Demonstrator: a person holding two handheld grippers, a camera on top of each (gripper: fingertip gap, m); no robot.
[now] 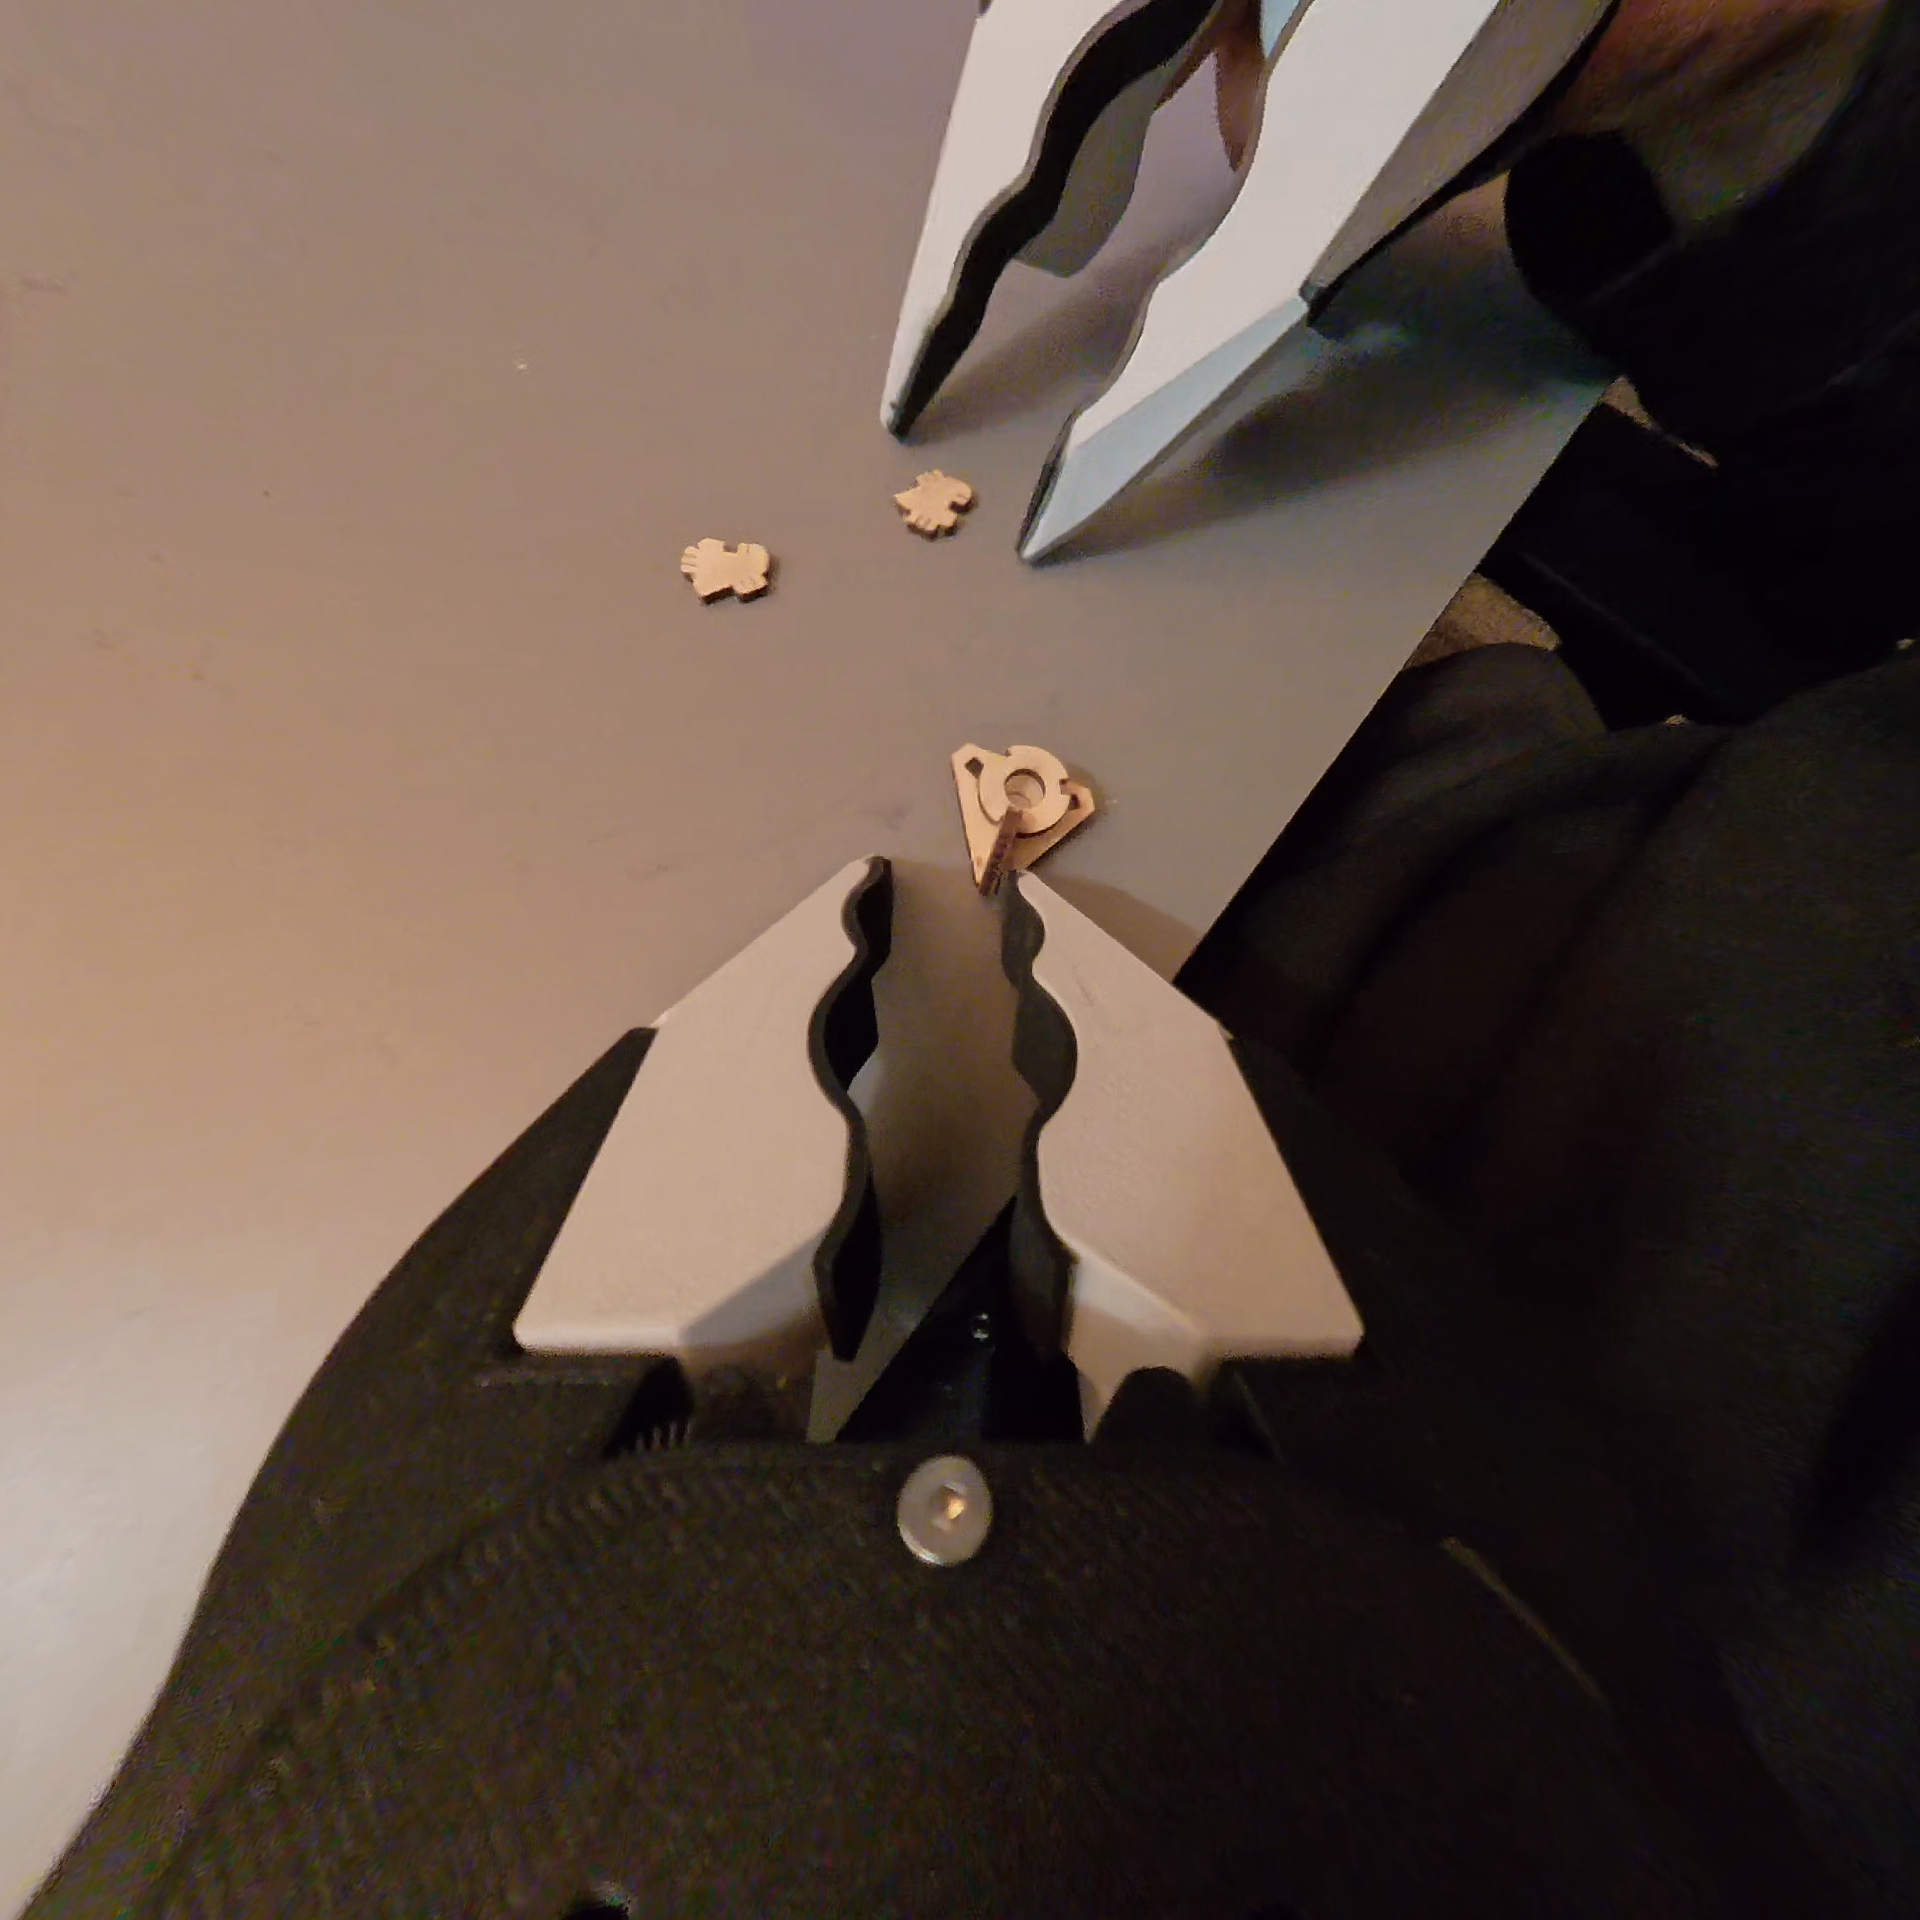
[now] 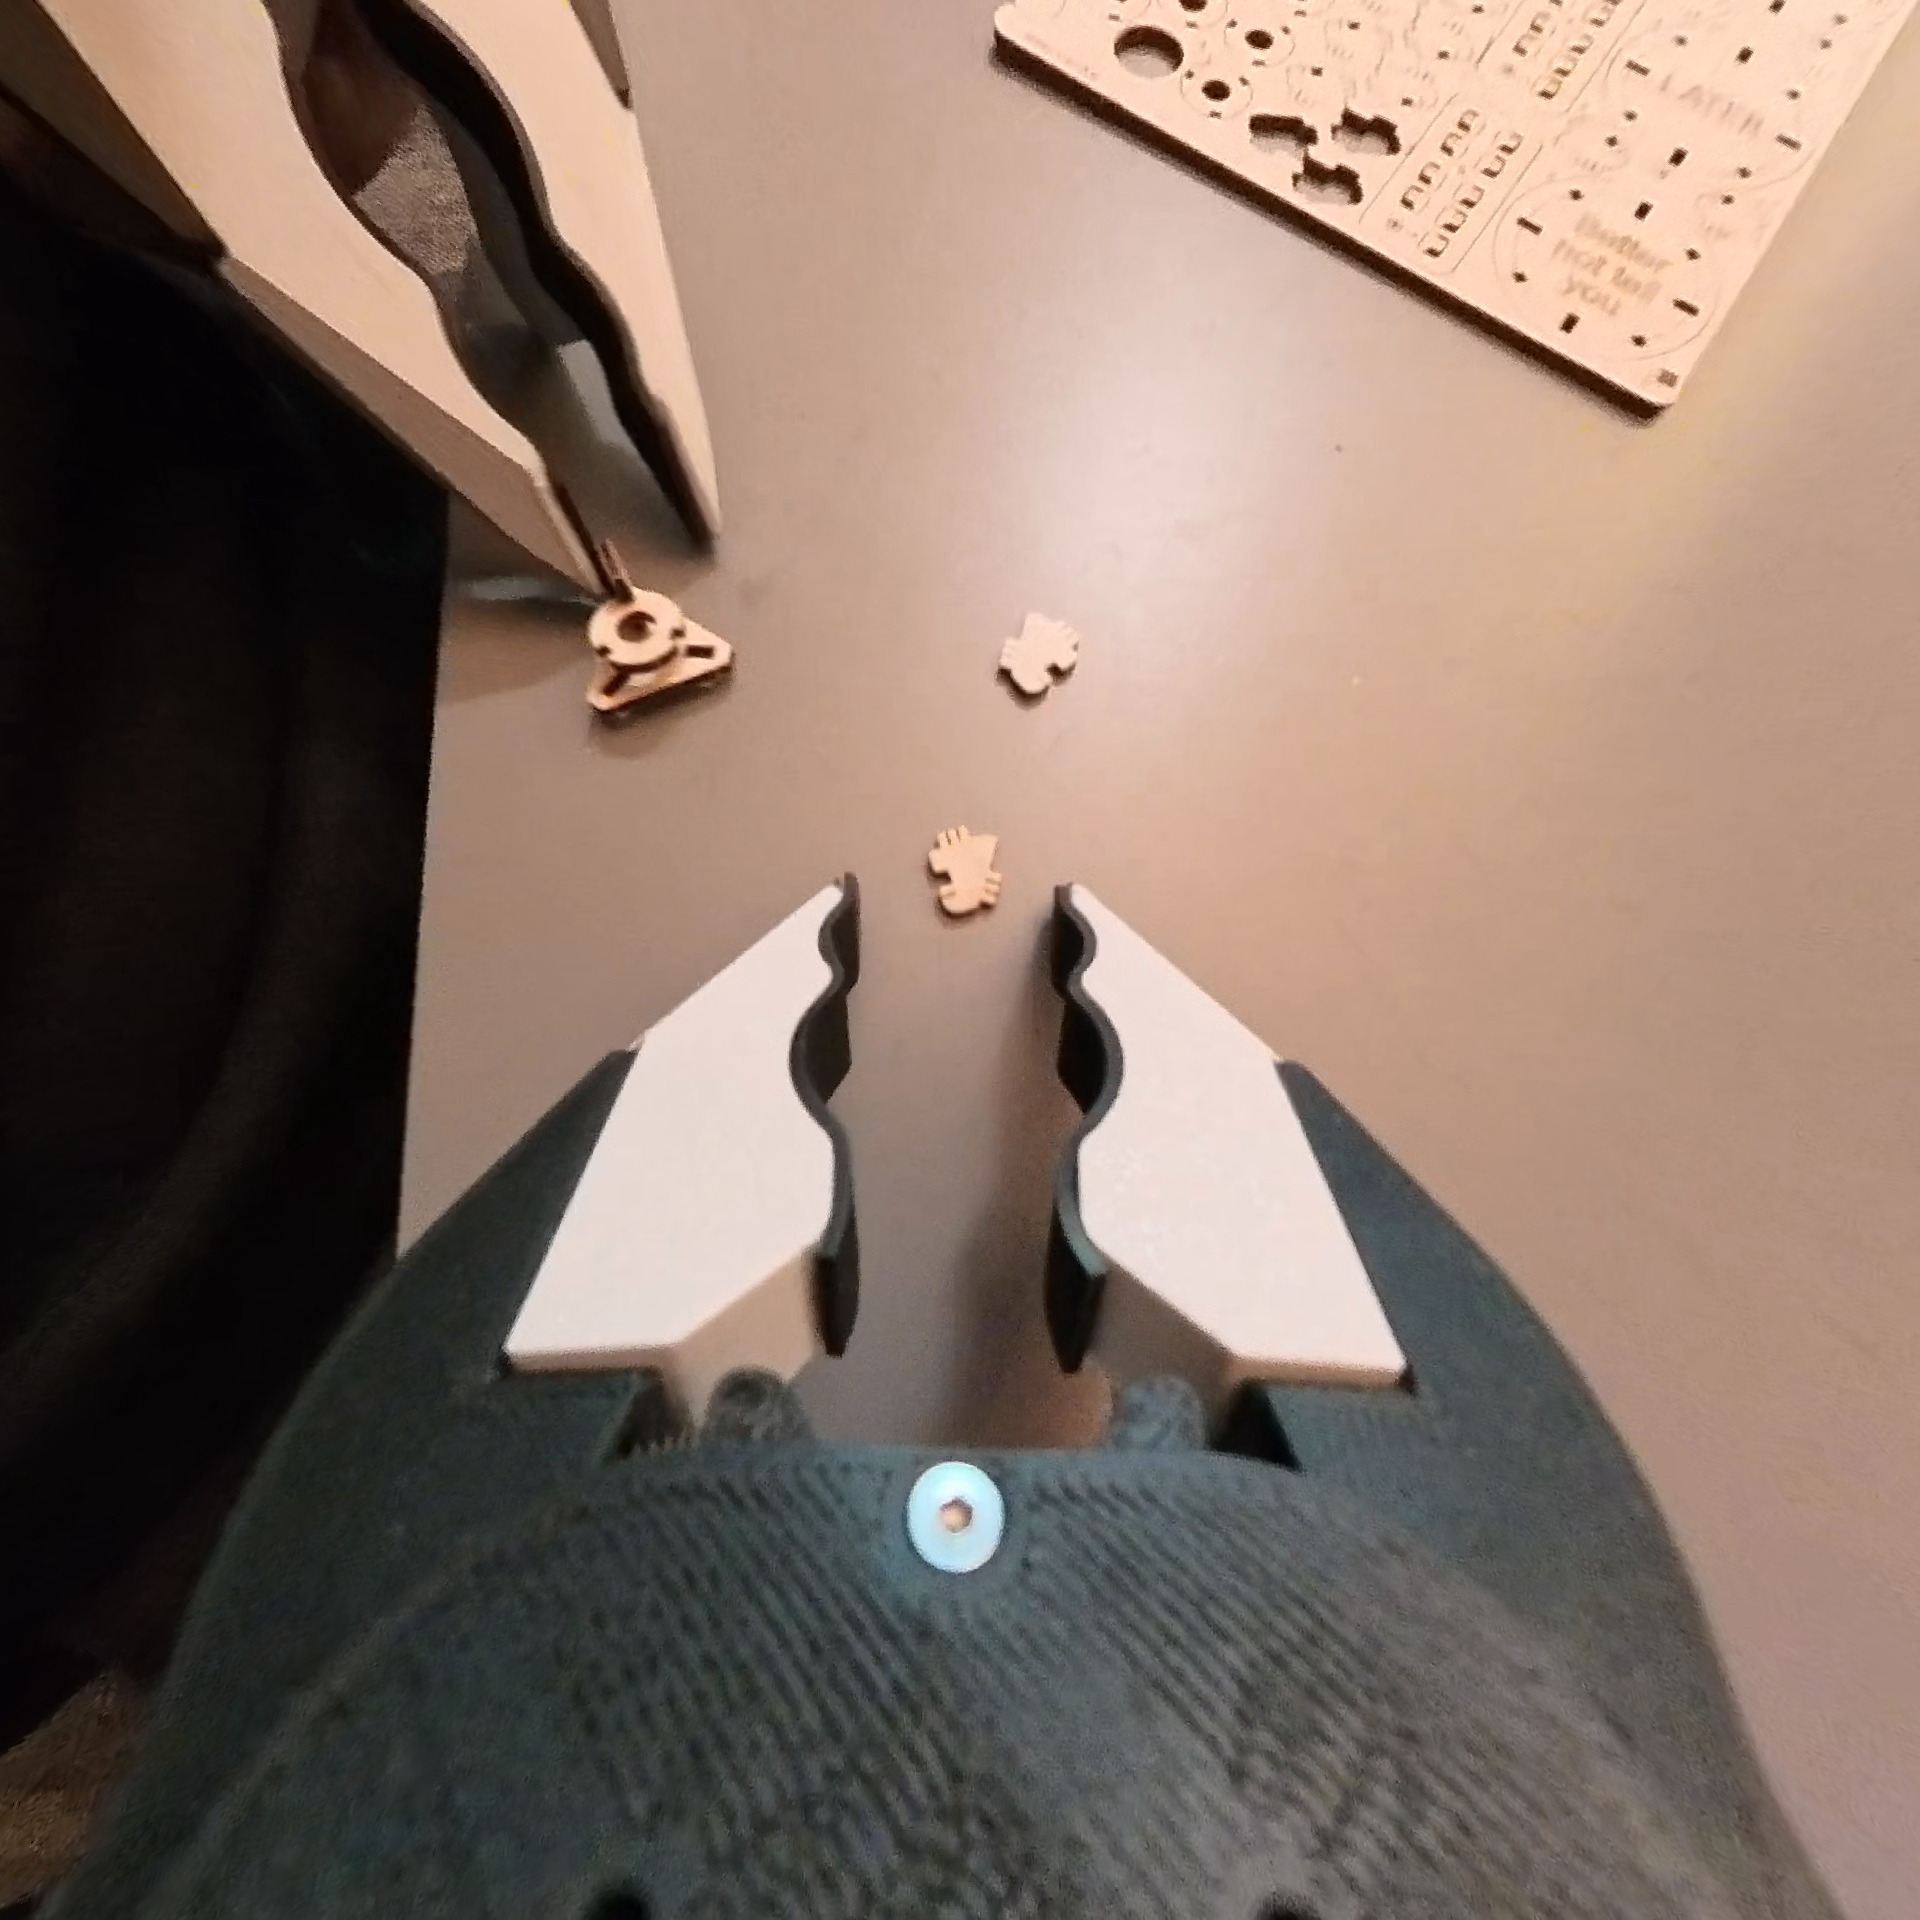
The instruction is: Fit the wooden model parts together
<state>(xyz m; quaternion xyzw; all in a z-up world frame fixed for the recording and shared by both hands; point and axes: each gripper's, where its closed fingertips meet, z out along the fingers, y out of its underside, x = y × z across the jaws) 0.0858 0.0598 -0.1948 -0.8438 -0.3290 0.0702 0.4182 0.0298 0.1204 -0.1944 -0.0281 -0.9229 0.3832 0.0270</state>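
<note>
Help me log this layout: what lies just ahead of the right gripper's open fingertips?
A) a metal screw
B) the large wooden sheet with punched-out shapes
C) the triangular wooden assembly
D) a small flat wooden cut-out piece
D: a small wooden piece lies flat on the grey table just beyond the right gripper, whose fingers stand apart without touching it.

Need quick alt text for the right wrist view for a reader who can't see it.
The right gripper hangs with jaws open around a small wooden cutout piece lying untouched on the grey table. Beyond lie a second cutout piece, a small wooden assembly and a laser-cut wooden sheet.
</note>
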